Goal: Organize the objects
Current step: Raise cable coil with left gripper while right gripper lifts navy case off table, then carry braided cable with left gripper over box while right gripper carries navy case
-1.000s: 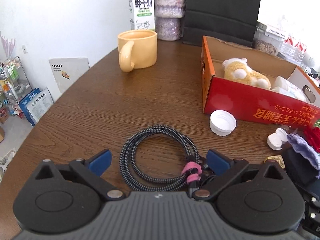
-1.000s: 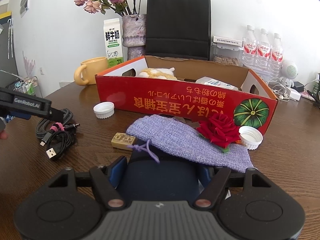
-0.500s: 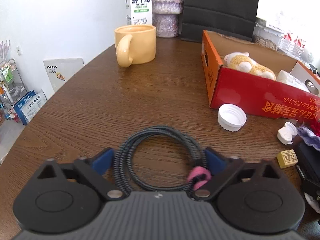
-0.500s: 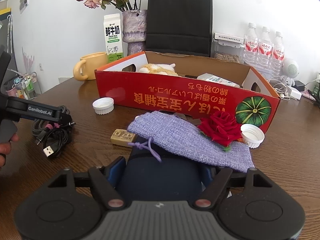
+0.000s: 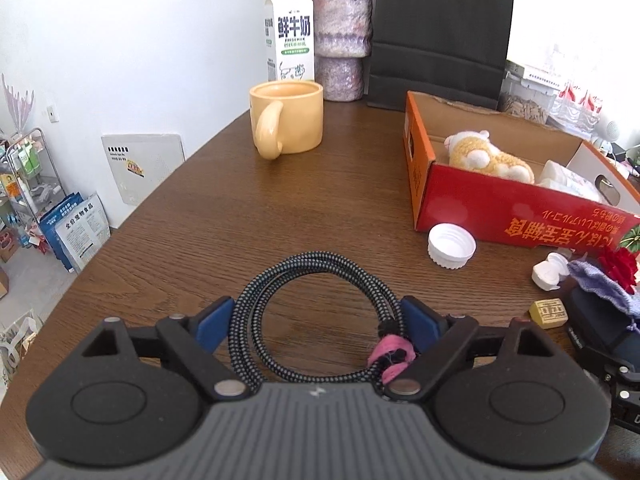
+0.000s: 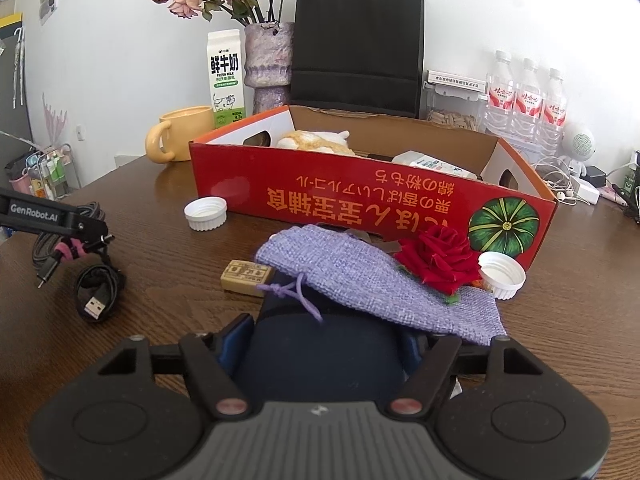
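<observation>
- Two claws worked beside the red box [image 6: 372, 204]: the left claw [image 5: 316, 318] pinched the coiled cable [image 5: 312, 280], which lay on the tabletop [image 5: 280, 200] left of the box.
- The right claw [image 6: 320, 336] clamped a dark blue case [image 6: 320, 344] before the box, beneath a lilac pouch [image 6: 360, 280].
- A red rose [image 6: 438, 258] lay on the pouch.

The left hand-held gripper [image 5: 316, 320] has narrowed until its blue fingers [image 5: 212, 322] press both sides of the braided cable coil [image 5: 316, 284]. From the right, the coil has lifted clear of the desk [image 6: 168, 264], plug ends dangling toward 6 o'clock.
</observation>
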{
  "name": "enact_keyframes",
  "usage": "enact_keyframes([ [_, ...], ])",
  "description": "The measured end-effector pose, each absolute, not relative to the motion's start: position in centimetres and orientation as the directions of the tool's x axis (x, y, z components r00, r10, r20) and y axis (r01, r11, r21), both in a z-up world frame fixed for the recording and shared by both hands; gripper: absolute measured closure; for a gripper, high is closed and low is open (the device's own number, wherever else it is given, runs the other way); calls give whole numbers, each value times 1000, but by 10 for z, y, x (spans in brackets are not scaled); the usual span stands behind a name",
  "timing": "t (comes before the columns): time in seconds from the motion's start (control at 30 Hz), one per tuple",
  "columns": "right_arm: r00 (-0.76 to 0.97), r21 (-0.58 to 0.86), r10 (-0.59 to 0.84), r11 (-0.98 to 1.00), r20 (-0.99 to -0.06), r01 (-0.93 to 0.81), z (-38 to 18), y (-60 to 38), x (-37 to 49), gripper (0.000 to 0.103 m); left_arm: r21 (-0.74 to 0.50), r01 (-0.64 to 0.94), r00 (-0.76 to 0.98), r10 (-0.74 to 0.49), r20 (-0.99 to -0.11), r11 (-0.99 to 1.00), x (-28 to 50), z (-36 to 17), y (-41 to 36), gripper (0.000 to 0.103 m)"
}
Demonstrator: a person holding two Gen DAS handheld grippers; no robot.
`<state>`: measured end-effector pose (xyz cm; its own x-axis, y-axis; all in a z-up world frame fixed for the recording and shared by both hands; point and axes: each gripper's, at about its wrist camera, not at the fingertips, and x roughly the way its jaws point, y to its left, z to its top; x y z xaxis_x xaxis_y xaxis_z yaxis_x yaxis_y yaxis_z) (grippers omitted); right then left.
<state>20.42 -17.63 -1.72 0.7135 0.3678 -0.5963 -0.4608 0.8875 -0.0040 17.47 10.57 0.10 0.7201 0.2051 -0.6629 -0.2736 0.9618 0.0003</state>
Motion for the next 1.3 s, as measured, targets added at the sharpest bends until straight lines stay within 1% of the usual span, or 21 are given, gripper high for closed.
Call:
enact_keyframes([
  [0.13, 717, 8, 379, 887, -585, -462, -12, -179, 198, 37, 1, -269, 731, 205, -651, 963, 166, 11, 102, 14],
  [0.37, 727, 21, 411, 877, -551, -480, 5, -184, 180, 38, -3, -249, 752, 191, -631, 968, 148, 24, 92, 14],
  [0.47, 714, 73, 448, 868, -538, -491, 16, -190, 172, 38, -5, -238, 765, 184, -617, 971, 139, 32, 87, 13],
  [0.53, 704, 112, 484, 856, -519, -505, 27, -195, 167, 38, -4, -230, 774, 180, -607, 973, 134, 37, 82, 13],
  [0.8, 751, 80, 502, 849, -429, -523, 65, -199, 147, 38, -2, -190, 803, 155, -575, 982, 127, 56, 63, 13],
  [1.07, 780, 60, 498, 855, -379, -516, 83, -202, 156, 38, 12, -140, 816, 122, -565, 990, 154, 69, 39, 13],
  [1.3, 804, 50, 470, 872, -364, -487, 87, -211, 196, 38, 26, -101, 821, 98, -562, 995, 204, 76, 16, 13],
])
